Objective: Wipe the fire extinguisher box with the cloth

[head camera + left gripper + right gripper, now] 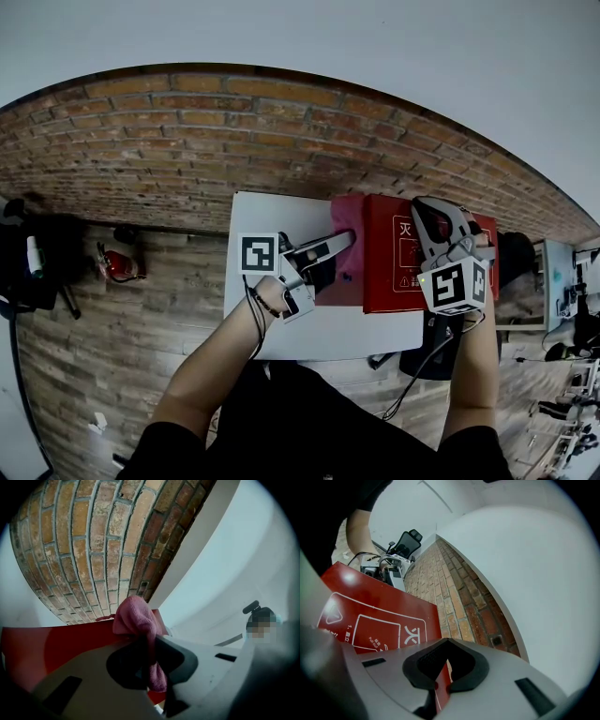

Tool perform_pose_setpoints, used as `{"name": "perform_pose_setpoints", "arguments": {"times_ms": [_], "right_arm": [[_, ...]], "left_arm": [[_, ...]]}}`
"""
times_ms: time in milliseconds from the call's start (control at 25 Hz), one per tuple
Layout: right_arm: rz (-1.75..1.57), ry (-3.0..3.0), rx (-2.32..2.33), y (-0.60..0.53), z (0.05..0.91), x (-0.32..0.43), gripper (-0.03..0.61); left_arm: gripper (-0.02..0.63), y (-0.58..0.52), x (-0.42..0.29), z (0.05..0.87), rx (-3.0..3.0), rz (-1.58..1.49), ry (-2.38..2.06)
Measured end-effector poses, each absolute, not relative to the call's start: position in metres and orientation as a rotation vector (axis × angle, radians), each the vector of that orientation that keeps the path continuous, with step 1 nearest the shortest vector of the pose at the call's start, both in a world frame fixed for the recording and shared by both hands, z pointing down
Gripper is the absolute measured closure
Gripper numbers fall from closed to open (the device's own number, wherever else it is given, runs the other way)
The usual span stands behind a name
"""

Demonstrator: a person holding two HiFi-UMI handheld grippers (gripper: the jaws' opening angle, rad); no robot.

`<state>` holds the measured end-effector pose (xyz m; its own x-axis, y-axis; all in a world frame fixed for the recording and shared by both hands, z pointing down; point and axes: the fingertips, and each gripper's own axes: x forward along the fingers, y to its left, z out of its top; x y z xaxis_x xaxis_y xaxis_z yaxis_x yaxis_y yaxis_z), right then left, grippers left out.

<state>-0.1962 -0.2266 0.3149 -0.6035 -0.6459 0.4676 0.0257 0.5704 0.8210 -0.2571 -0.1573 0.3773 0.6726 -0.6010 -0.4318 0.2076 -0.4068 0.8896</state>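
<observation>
Left gripper [337,248] fingers clench pink cloth [136,620] at fire extinguisher box [398,253]; grip clear only in its own view. Right gripper [440,679] fingers grasp box edge. Box sits at tabletop's [281,211] 3 o'clock.

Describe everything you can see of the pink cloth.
The pink cloth looks like soft, nubby fabric, perhaps microfibre. It is crumpled into a bunch rather than spread flat. The left gripper has it pinched between its shut jaws: the rounded bulk sticks out beyond the jaw tips, and a narrow tail runs back between them. The bulk sits against the red fire extinguisher box, near its edge, with the brick wall behind.
</observation>
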Motion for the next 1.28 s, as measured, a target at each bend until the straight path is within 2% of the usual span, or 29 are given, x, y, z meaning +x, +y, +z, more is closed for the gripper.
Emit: {"name": "perform_pose_setpoints", "arguments": {"times_ms": [1280], "right_arm": [[-1.041, -2.002, 0.498, -0.229, 0.315, -0.197, 0.558]], "left_arm": [[0.543, -0.163, -0.255, 0.449, 1.809, -0.826, -0.410]]}}
